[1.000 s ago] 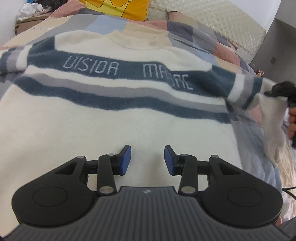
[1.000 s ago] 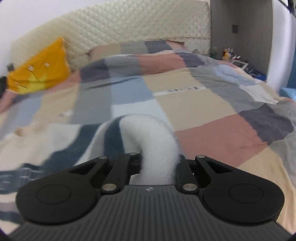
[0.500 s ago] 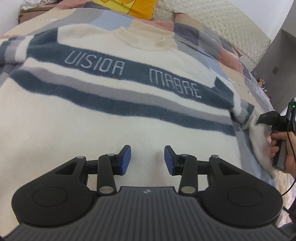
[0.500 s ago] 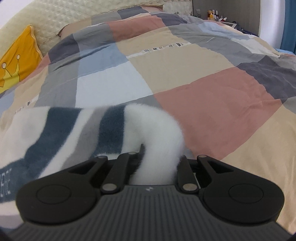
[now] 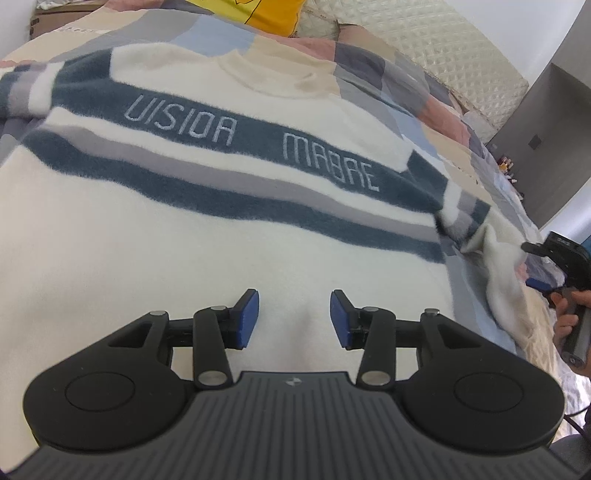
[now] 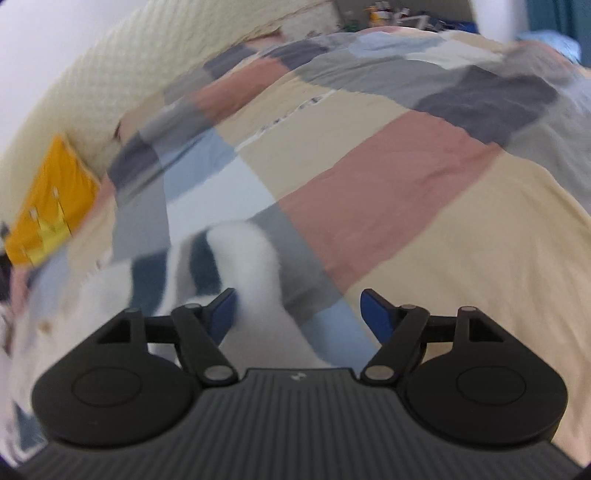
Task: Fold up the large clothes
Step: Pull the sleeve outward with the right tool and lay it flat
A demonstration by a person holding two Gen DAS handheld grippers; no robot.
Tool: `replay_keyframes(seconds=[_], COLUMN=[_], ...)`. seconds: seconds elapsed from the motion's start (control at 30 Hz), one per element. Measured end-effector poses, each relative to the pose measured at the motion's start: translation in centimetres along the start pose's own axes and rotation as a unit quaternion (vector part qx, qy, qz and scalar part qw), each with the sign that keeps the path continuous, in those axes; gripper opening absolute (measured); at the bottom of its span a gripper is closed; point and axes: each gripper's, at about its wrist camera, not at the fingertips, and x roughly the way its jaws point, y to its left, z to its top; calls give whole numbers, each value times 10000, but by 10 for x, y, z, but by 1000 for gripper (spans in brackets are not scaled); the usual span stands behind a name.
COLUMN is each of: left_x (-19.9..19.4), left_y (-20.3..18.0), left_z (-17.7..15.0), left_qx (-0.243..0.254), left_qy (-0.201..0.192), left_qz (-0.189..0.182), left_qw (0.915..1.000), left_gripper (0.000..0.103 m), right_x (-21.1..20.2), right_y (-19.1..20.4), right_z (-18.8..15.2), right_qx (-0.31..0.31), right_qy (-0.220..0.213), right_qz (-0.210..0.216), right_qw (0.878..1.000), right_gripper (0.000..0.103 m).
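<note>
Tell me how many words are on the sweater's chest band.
2: one word sits on the dark blue band left of the sweater's middle, the other word to its right. None looks hidden.

I am looking into a bedroom in someone's home. A wide bed fills both views, covered by a patchwork quilt of pink, beige, grey and blue squares (image 6: 388, 177). Behind it stands a cream quilted padded headboard (image 5: 443, 48), and a yellow cushion printed with small crowns (image 6: 51, 210) leans at the head end. A cream fleece sweater with navy and grey stripes (image 5: 184, 221) lies spread flat on the quilt. At the far side of the bed I can make out a small cluttered surface with bottles (image 6: 388, 11), too blurred to identify further, next to a grey cabinet panel (image 5: 546, 147) against a white wall.
</note>
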Motion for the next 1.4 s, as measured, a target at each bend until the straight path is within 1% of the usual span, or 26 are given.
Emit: replay_keyframes(seconds=[0.1,0.17,0.23,0.3,0.37,0.4,0.47,0.57,0.63,0.7,0.73,0.77,0.8,0.83,0.87,0.9,0.93,0.97,1.03,1.13,1.23,1.33,1.4], left_x=[-7,-11,-15,-19,-21,-22,-23,-23,-22,-20,-18,-17,-16,-16,-15,-15,-14,-13,-12,-9,-8,-6,-6], left_y=[0,1,2,3,3,3,4,5,8,12,15,17,18,20,20,21,21,21,23,23,22,18,14], left_z=[-2,-3,-3,-4,-4,-5,-5,-6,-5,-5,-5,-5,-5,-5,-5,-5,-5,-5,-4,-4,-4,-3,-4], left_qx=[-44,-84,-187,-242,-253,-265,-285,-267,-365,-568,-660,-724,-773,-814,-830,-828,-818,-801,-792,-786,-758,-663,-599], left_qy=[-17,-29,-33,-53,-69,-73,-73,-111,-79,-17,14,43,61,66,68,66,63,61,58,59,46,8,-12], left_qz=[-62,-107,-180,-207,-225,-240,-258,-170,-163,-223,-260,-294,-308,-319,-329,-332,-324,-320,-308,-308,-287,-251,-254], left_qw=[10000,9999,9997,9995,9994,9993,9992,9994,9992,9981,9975,9969,9965,9961,9960,9960,9961,9963,9964,9964,9967,9975,9979], left_gripper=[49,49,49,49,49,49,49,49,49,49,49,49,49,49,49,49,49,49,49,49,49,49,49], right_x=[-23,-37,-48,-55,-59,-59,-55,-46,-38,-29,-26,-22,-21,-22,-25,-28,-32,-36,-47,-61,-75,-84,-90], right_y=[-5,-4,-3,-3,-6,-8,-16,-31,-43,-52,-53,-54,-52,-48,-44,-41,-38,-32,-24,-14,-14,-20,-33], right_z=[-3,-10,-18,-26,-31,-30,-30,-32,-35,-39,-42,-44,-46,-46,-47,-45,-42,-39,-31,-10,24,67,95], right_qx=[266,154,-97,-336,-395,-338,-131,291,609,903,1003,1022,972,858,762,745,693,563,406,207,63,-108,-28], right_qy=[-62,-17,87,215,295,312,380,597,769,956,1079,1180,1222,1219,1161,1065,980,901,600,224,-138,-618,-866], right_qz=[27,95,159,46,-276,-385,-432,-623,-574,-520,-481,-412,-361,-327,-229,-123,-48,-63,-85,-165,-331,-720,-915], right_qw=[9996,9998,9998,9992,9984,9982,9983,9958,9935,9899,9879,9869,9871,9883,9901,9914,9928,9943,9973,9994,9993,9954,9920], right_gripper=[74,74,74,74,74,74,74,74,74,73,66,56,51,35,17,12,11,10,9,9,8,8,8])
